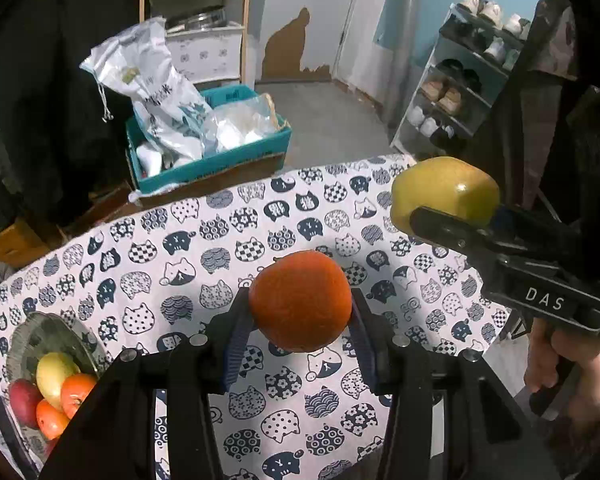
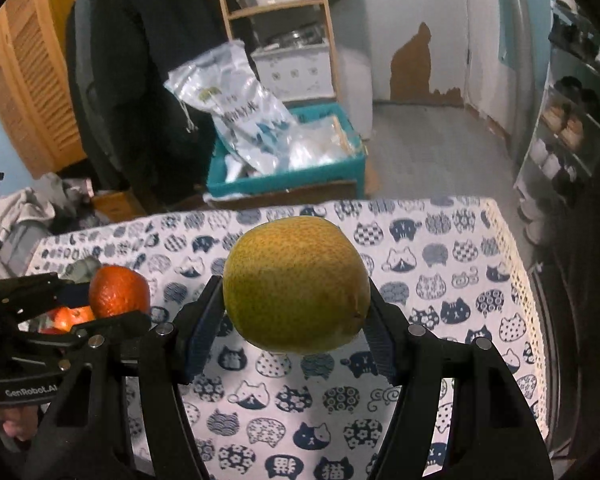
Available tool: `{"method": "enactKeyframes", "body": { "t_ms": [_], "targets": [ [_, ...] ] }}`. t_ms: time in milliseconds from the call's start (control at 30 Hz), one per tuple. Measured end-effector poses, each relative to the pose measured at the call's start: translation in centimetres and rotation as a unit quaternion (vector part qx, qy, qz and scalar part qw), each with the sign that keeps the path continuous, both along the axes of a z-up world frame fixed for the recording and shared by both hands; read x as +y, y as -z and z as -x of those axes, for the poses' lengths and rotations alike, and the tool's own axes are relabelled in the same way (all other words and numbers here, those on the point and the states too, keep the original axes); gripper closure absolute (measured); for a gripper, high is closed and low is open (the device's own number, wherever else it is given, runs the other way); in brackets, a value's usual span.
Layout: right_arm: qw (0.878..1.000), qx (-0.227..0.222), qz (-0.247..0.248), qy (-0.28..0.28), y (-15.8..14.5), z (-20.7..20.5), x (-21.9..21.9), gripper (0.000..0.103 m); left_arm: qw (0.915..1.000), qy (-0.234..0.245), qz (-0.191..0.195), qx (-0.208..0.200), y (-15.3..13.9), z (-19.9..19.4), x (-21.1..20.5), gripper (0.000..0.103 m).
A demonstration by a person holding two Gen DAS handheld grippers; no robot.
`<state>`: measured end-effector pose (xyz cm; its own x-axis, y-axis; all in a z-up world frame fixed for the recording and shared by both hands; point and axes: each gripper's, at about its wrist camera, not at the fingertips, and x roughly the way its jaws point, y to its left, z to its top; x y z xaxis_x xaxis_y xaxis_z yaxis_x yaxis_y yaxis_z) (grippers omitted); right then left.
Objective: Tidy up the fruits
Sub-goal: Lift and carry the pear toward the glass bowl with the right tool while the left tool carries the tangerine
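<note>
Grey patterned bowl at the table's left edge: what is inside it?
The grey patterned bowl holds a yellow fruit, a red one and orange ones; the left gripper's black body covers the rest.

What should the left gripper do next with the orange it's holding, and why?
Probably carry the orange left and down toward the bowl. The left gripper is shut on it above the cat-print tablecloth, and the bowl already holds an apple, oranges and a yellow fruit. The right gripper holds a pear, which could follow.
</note>
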<state>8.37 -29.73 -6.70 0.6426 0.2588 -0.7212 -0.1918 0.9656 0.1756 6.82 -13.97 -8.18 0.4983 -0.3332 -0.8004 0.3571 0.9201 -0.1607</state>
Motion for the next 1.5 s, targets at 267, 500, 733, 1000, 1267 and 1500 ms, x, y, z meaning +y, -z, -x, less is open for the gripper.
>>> {"method": "enactKeyframes", "body": {
  "t_ms": [267,500,733,1000,1267,1500],
  "targets": [
    [0.999,-0.026,-0.009,-0.020,-2.7,0.8,1.6,0.037,0.9996,-0.003,0.019,-0.019,-2.1,1.1,1.4,0.055],
    [0.999,-0.041,-0.012,-0.034,-4.1,1.0,3.5,0.037,0.9990,-0.018,0.024,-0.034,-3.4,2.0,3.7,0.055],
    [0.997,-0.052,-0.014,-0.057,-5.3,1.2,6.1,0.037,0.9974,-0.038,0.029,-0.054,-4.8,3.0,6.6,0.055],
    [0.994,-0.059,-0.015,-0.087,-6.3,1.2,9.7,0.037,0.9956,-0.062,0.039,-0.059,-5.1,3.7,9.9,0.055],
    [0.991,-0.058,-0.013,-0.120,-6.6,0.9,13.6,0.037,0.9925,-0.099,0.045,-0.057,-4.9,4.2,14.0,0.055],
    [0.987,-0.050,-0.014,-0.149,-6.5,0.5,17.6,0.037,0.9882,-0.135,0.051,-0.051,-4.3,4.7,17.8,0.055]
  ]
}}
